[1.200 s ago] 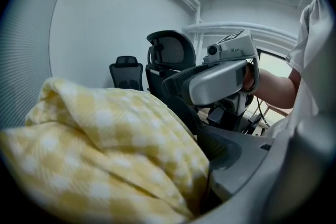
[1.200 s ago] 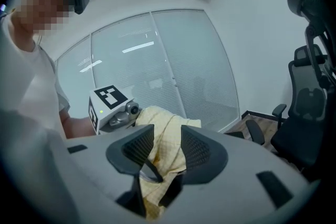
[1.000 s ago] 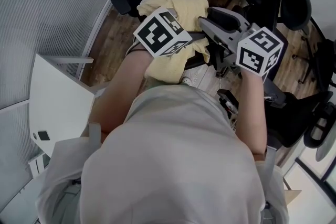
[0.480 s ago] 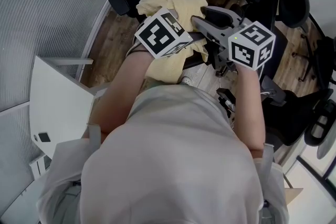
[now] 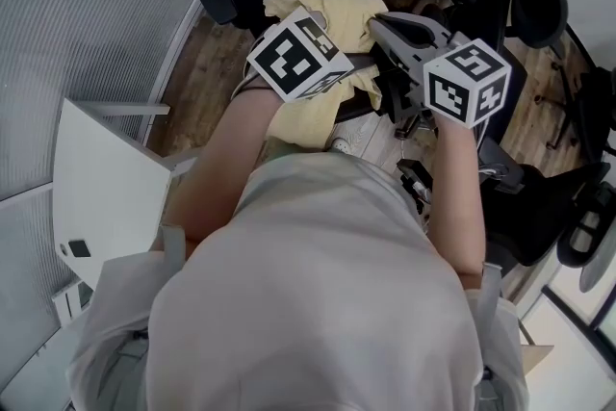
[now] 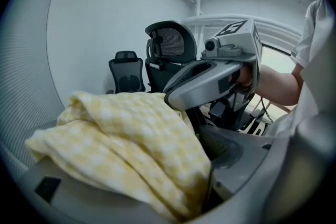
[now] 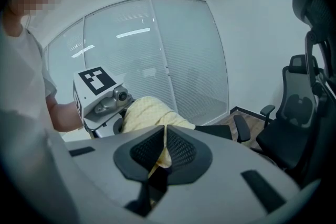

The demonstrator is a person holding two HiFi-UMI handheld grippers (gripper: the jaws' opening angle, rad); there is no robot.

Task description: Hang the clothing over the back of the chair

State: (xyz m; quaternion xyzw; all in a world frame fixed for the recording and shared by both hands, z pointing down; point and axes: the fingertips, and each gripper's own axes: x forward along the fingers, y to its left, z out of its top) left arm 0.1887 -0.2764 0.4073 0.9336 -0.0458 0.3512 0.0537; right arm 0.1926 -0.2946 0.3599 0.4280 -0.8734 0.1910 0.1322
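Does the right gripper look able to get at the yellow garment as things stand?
Yes, apparently: nothing stands between them. The right gripper has just been closing its jaws and now pinches a fold of the yellow garment, which the left gripper also holds.

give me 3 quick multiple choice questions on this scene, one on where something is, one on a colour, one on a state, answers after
1. Where is the cloth?
A folded in a drawer
B held up in front of the person
C spread on a bed

2. What colour is the cloth?
A pale yellow check
B plain red
C blue stripes

3. On the right tool, how do the jaws stand?
A wide apart, empty
B shut on a chair armrest
C shut on a fold of the cloth

Answers:
1 B, the head view shows it raised ahead of the person's chest.
2 A, both gripper views show yellow checked fabric.
3 C, the jaws have just been closing, and the right gripper view shows yellow fabric pinched between them.
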